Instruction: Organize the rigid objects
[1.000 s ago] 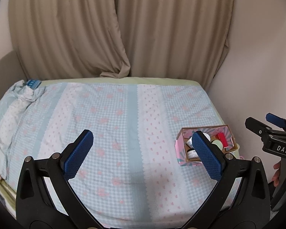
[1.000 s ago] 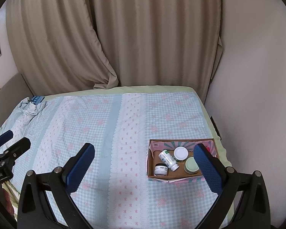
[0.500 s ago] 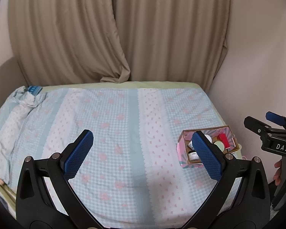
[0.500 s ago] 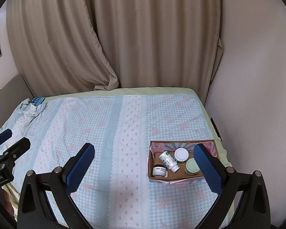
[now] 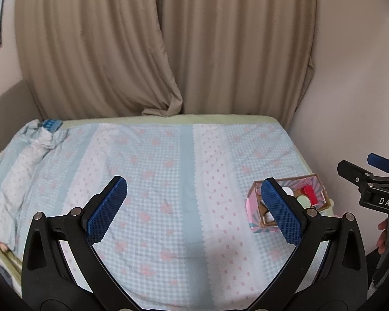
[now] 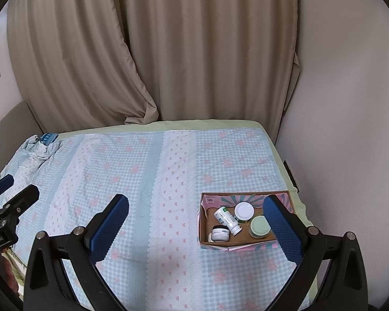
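Note:
A pink patterned cardboard box [image 6: 246,245] sits on the bed near its right edge; it also shows in the left wrist view [image 5: 254,208]. Inside lie a white pill bottle [image 6: 227,217], a white-lidded jar [image 6: 243,210], a pale green-lidded jar [image 6: 259,226] and a small dark jar [image 6: 220,233]. A red object [image 5: 310,193] shows in the box in the left wrist view. My right gripper [image 6: 194,223] is open and empty, above the bed near the box. My left gripper [image 5: 192,207] is open and empty, over the bed's middle.
The bed has a blue-and-pink checked cover [image 6: 142,181]. Bunched bedding [image 6: 36,150] with a small blue item [image 6: 49,137] lies at the far left corner. Beige curtains [image 6: 194,51] hang behind. A wall [image 6: 350,129] runs close along the bed's right side.
Both grippers have drawn back and risen slightly, so the bed and box look a little farther away. Both stay open and empty.

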### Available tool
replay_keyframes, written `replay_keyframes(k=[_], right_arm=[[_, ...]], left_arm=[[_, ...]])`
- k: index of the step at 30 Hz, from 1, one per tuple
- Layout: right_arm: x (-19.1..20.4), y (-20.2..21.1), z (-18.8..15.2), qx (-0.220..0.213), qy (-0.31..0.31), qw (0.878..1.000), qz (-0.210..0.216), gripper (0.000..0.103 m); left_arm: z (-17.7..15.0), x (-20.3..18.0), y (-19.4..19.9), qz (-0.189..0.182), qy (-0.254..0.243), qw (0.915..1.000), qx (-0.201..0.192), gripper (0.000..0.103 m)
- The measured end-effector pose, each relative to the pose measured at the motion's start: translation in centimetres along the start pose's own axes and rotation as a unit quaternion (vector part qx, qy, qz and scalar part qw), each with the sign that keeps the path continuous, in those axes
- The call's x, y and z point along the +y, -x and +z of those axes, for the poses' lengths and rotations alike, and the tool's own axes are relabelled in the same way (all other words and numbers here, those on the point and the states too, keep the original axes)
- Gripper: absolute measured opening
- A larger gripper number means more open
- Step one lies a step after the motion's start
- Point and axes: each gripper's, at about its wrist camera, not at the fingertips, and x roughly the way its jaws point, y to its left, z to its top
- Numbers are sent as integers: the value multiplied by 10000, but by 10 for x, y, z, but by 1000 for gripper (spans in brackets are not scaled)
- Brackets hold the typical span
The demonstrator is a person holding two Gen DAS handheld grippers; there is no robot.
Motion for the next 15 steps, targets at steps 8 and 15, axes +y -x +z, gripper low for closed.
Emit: replay_keyframes(k=[8,15], right_arm=[[1,-1,0,-6,4,10000,-29,103],[2,-1,1,-9,-8,10000,-36,103]], left_arm=[[2,-6,3,295,-177,9993,-159,103],[3,-6,7,484,-191,9978,-405,103]])
